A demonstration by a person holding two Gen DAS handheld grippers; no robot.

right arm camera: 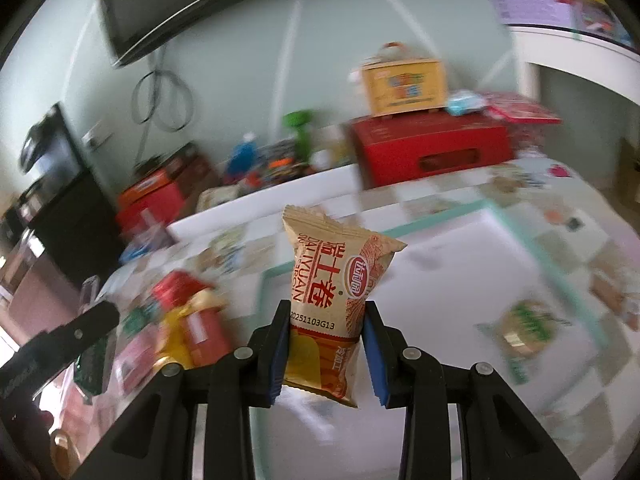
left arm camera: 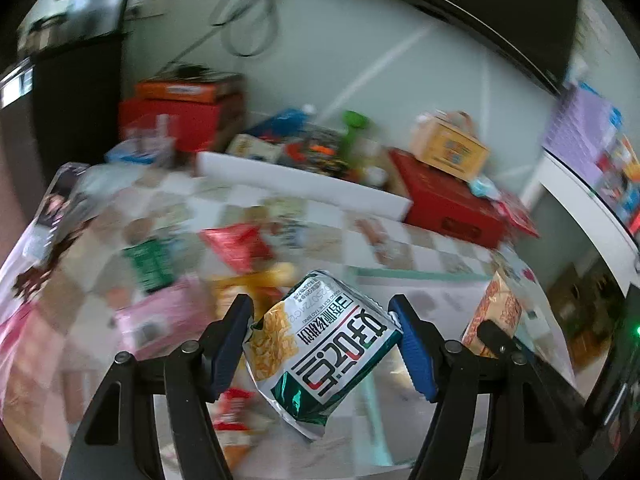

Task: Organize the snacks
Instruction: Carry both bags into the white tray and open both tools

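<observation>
My left gripper (left arm camera: 322,320) is shut on a green and white snack bag (left arm camera: 320,344), which hangs tilted between the blue pads above the table. My right gripper (right arm camera: 326,320) is shut on a tan and red snack packet (right arm camera: 332,276) that stands upright between its pads. The same tan packet (left arm camera: 496,316) shows at the right of the left wrist view. One black finger of the left gripper (right arm camera: 80,330) shows at the left edge of the right wrist view. Below lies a white tray with a teal rim (right arm camera: 440,216), and a green packet (right arm camera: 528,328) lies on it.
Loose snacks lie on the checked tablecloth: a red packet (left arm camera: 236,244), a green one (left arm camera: 150,264), a pink one (left arm camera: 168,316). At the back stand a long white box (left arm camera: 304,184) of goods and a red box (left arm camera: 448,204) with a yellow carton (left arm camera: 452,144) on top.
</observation>
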